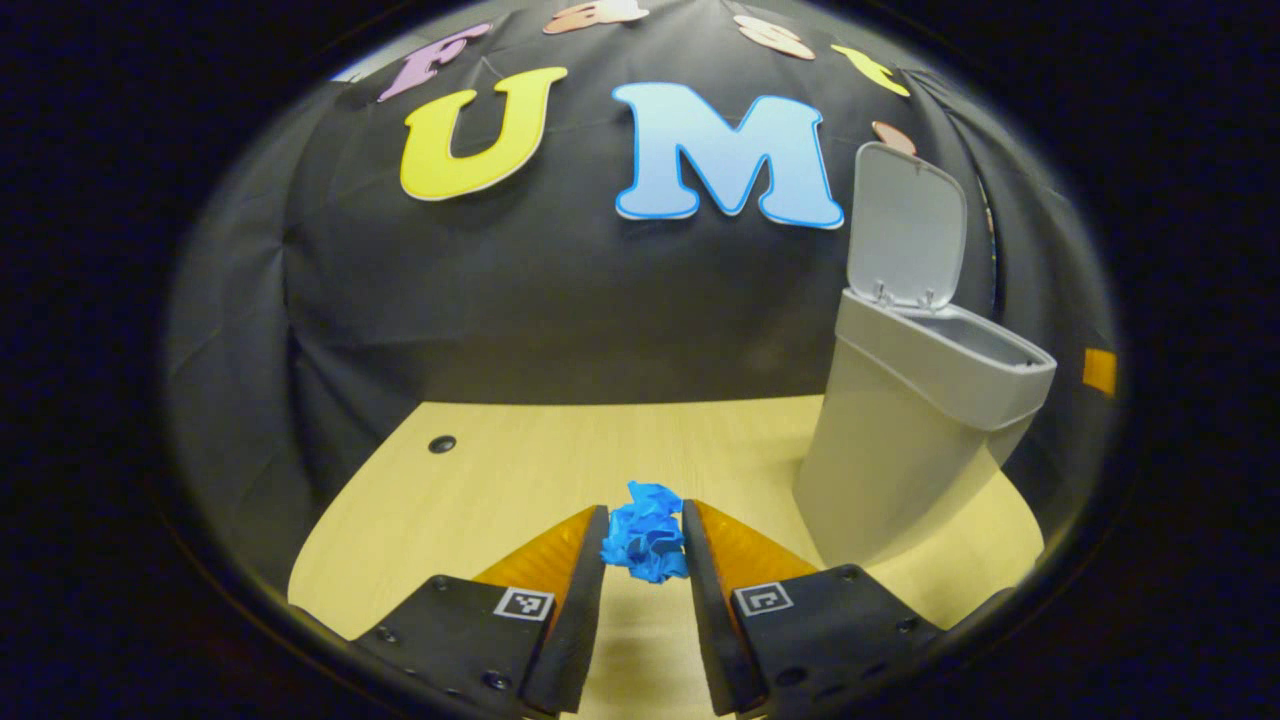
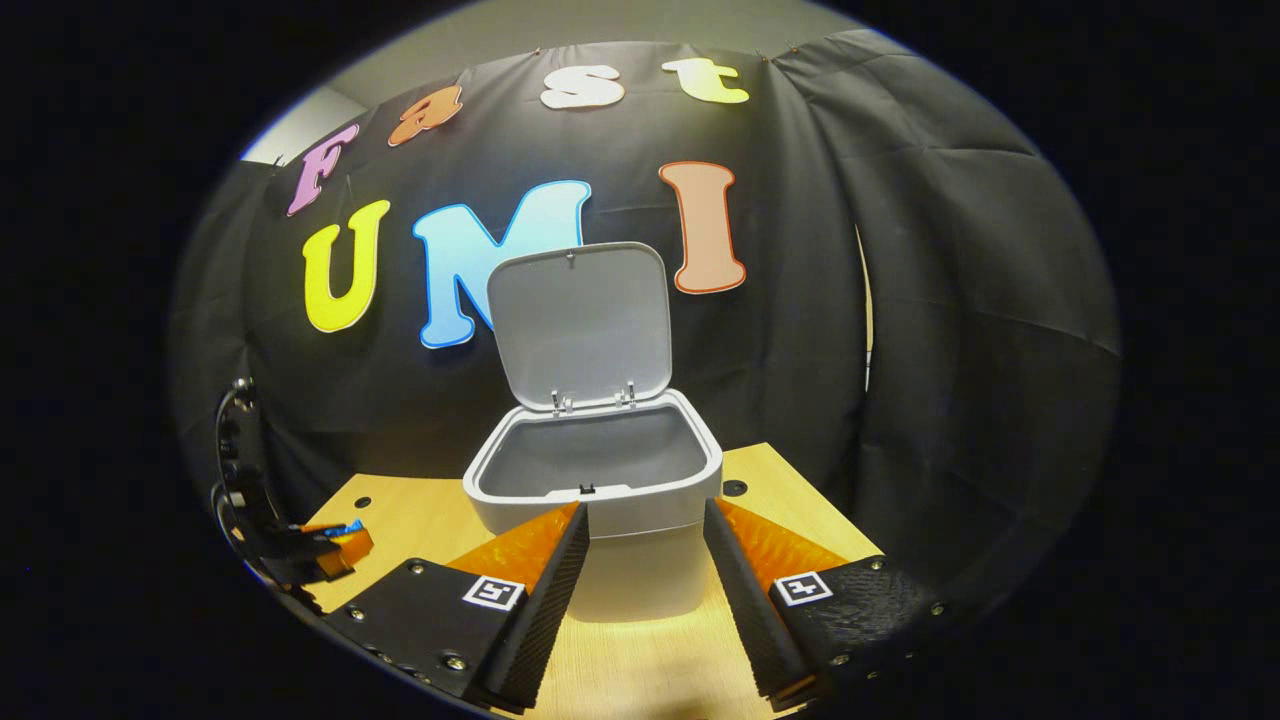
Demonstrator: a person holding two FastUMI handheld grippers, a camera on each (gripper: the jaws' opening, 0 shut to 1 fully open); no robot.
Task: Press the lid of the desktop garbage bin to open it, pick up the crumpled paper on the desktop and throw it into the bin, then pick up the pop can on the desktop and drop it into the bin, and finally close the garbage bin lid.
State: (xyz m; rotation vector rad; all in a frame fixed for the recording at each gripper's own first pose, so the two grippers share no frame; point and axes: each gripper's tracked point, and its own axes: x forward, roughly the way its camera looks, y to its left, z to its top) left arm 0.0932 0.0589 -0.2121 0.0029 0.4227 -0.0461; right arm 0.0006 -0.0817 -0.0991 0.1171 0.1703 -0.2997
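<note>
In the left gripper view, the left hand-held gripper (image 1: 645, 540) has its two fingers drawn close around the paper (image 1: 645, 532), a blue ball with many sharp creases; both inner pads appear to press on its sides, so the paper is pinched between the tips. The paper sits low over the counter (image 1: 520, 460), which is pale wood with a fine straight grain and a small dark round hole (image 1: 441, 443) to the left of the bin. The bin (image 1: 905, 430) stands on the counter just to the right of the paper, near but apart from it. It is smooth grey plastic, narrow at the foot and wider at the rim, and its lid (image 1: 905, 225) stands upright on two small hinges at the back edge. In the right gripper view, the right hand-held gripper (image 2: 645, 545) is spread wide and holds nothing; its fingers stand before the front wall of the bin (image 2: 640, 580), whose rounded rectangular mouth is open. The left hand-held gripper (image 2: 335, 540) shows to the left of the bin, low over the counter (image 2: 780, 490).
</note>
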